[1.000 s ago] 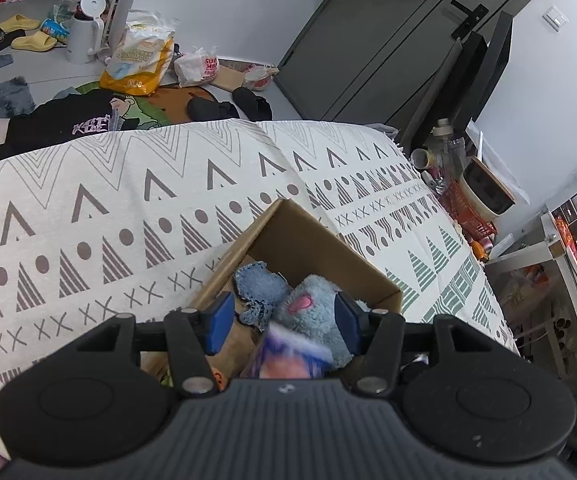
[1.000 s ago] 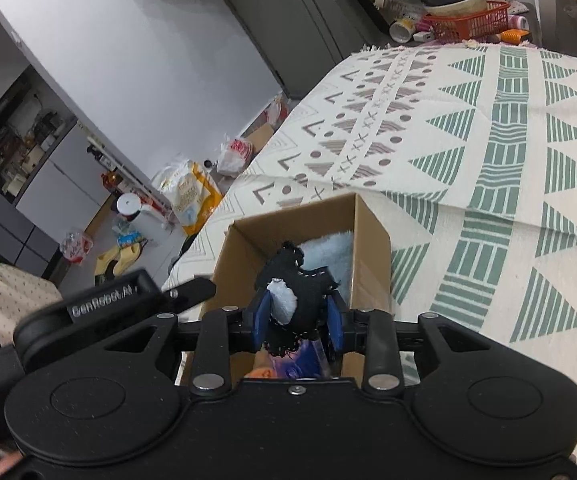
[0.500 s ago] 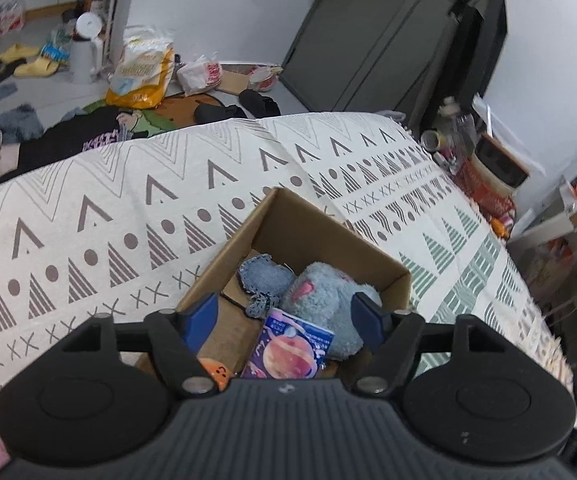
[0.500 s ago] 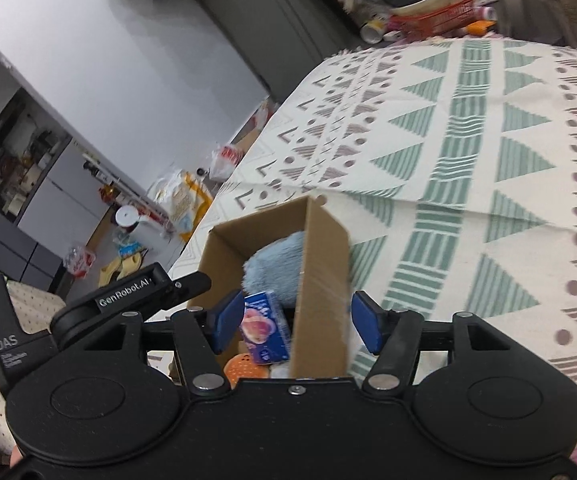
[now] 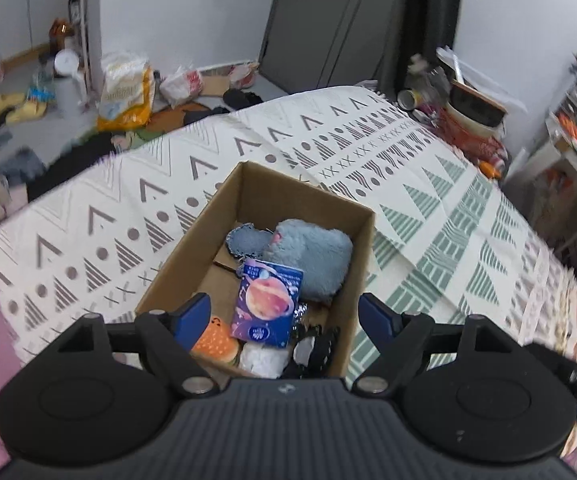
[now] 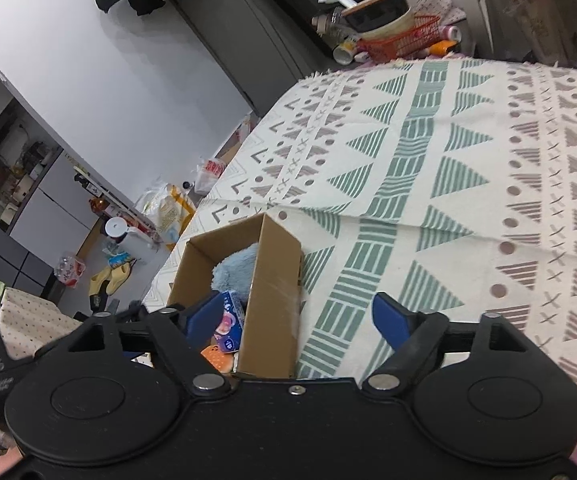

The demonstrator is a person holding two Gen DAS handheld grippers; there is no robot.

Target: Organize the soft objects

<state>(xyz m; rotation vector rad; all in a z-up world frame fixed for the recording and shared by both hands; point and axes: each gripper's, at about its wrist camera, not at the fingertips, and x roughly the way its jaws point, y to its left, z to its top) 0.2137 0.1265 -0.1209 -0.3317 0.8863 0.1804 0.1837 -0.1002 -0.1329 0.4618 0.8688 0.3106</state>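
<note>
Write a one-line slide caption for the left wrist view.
Open left gripper above a cardboard box on a patterned blanket, holding a blue plush toy, tissue pack and burger toy.

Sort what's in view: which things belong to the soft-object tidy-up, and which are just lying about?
Job: cardboard box, blue plush, tissue pack, orange burger toy, black soft toy.
Lying about: yellow bag, white jug, red basket, slippers.

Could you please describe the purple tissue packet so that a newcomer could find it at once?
On the patterned bedspread stands an open brown cardboard box. Inside, the flat purple tissue packet leans against a fluffy blue plush toy, above an orange burger-shaped toy. It alone is glossy, rectangular and printed with a pink planet.
</note>
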